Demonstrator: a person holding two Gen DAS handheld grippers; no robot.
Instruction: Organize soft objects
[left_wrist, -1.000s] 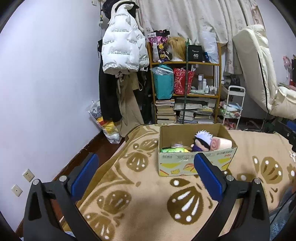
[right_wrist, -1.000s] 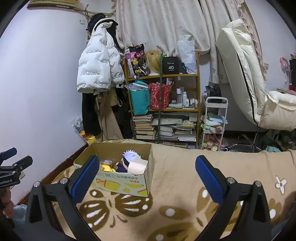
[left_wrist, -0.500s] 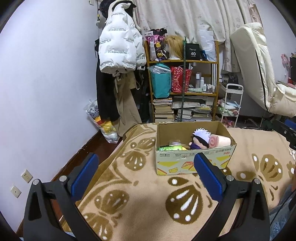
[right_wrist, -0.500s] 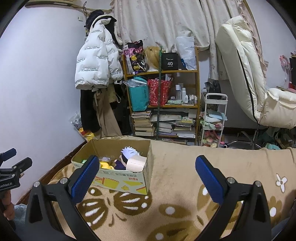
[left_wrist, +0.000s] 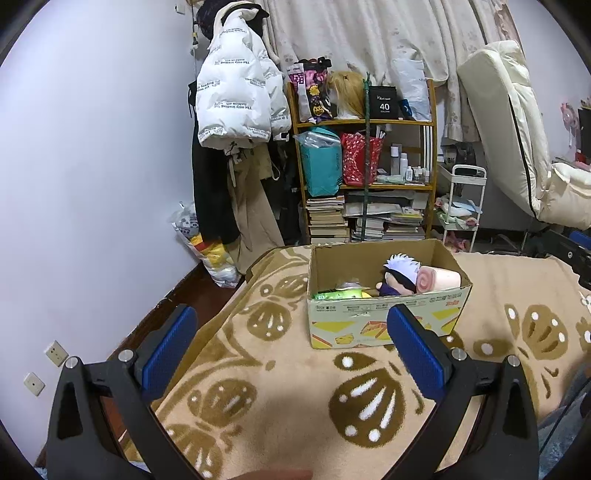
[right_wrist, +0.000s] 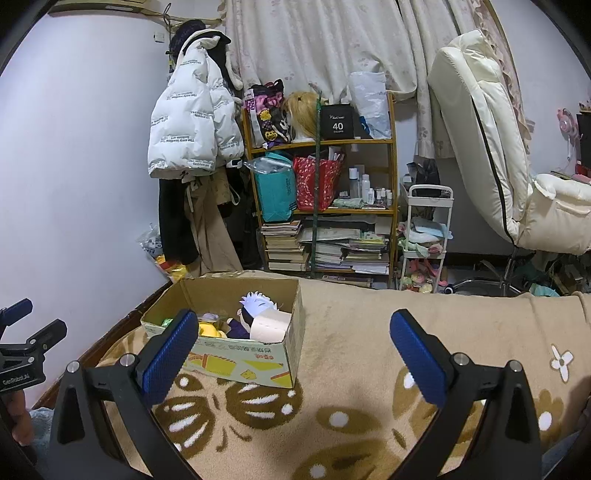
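A cardboard box stands on the tan patterned blanket. Inside lie a white-haired plush doll, a pink rolled towel, a green packet and a yellow soft toy. The box also shows in the right wrist view, with the doll and the roll. My left gripper is open and empty, held above the blanket in front of the box. My right gripper is open and empty, to the right of the box.
A wooden shelf with books and bags stands behind the bed. A white puffer jacket hangs on the left wall. A cream recliner chair and a small white cart stand at the right.
Both grippers have drawn back and tilted slightly, so the box sits a little lower and farther in each view. Both stay open and empty.
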